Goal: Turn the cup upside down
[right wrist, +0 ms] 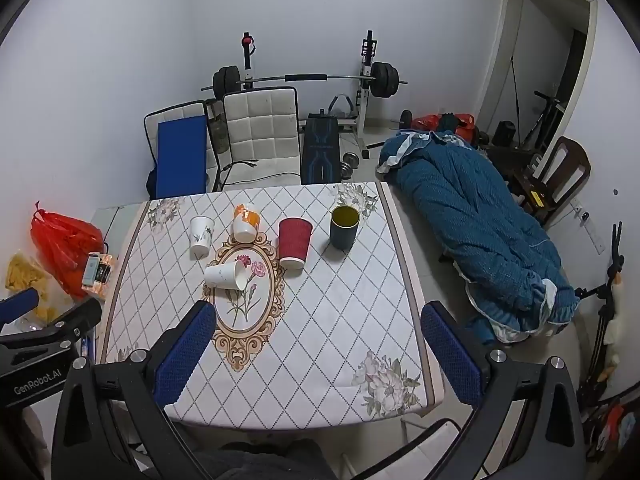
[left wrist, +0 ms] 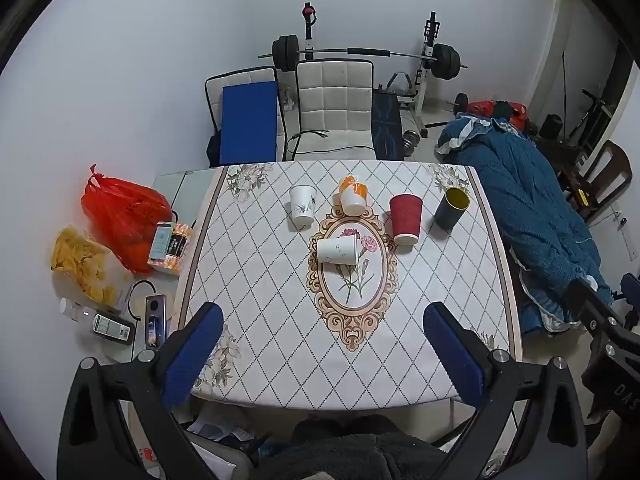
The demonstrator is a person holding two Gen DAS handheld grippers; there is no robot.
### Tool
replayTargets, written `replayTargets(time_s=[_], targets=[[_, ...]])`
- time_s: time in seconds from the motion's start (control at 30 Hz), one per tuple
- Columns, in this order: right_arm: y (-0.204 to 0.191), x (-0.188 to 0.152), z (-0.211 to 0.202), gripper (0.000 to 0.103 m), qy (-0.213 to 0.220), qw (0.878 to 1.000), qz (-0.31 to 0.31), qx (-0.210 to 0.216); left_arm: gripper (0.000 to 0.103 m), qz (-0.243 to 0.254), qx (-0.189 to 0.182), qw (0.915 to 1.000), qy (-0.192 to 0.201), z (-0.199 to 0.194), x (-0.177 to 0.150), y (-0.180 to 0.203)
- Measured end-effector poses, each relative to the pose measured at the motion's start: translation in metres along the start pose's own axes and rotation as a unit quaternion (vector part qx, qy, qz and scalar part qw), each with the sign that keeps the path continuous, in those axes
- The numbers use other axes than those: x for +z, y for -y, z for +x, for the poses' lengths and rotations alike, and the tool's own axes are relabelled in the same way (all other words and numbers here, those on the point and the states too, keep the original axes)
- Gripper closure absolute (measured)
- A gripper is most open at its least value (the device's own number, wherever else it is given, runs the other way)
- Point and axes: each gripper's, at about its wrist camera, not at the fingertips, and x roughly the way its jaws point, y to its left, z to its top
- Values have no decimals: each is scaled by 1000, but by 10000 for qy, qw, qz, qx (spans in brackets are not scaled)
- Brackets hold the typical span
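Several cups stand on a table with a patterned cloth (left wrist: 280,340) (right wrist: 340,340). A white paper cup (left wrist: 337,251) (right wrist: 225,275) lies on its side in the middle. A white cup (left wrist: 302,204) (right wrist: 201,232), an orange-white cup (left wrist: 353,195) (right wrist: 246,223) and a red ribbed cup (left wrist: 405,219) (right wrist: 294,242) stand upside down. A dark cup with a yellow inside (left wrist: 452,207) (right wrist: 344,227) stands upright. My left gripper (left wrist: 324,356) and right gripper (right wrist: 316,356) are open and empty above the near table edge, far from the cups.
A red bag (left wrist: 120,216), a snack bag (left wrist: 86,264), small boxes and a phone (left wrist: 154,320) lie left of the table. White chairs (left wrist: 336,112) and a barbell rack stand behind. A blue quilt (right wrist: 472,224) lies on the right. The other gripper shows at the view edges.
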Motion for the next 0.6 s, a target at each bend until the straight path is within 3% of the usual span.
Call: replayTargets(time_s=[0.6], targets=[[-5,5,6,0,17,10000,0,13,0,6,47,10000,-18,4,0,-7]])
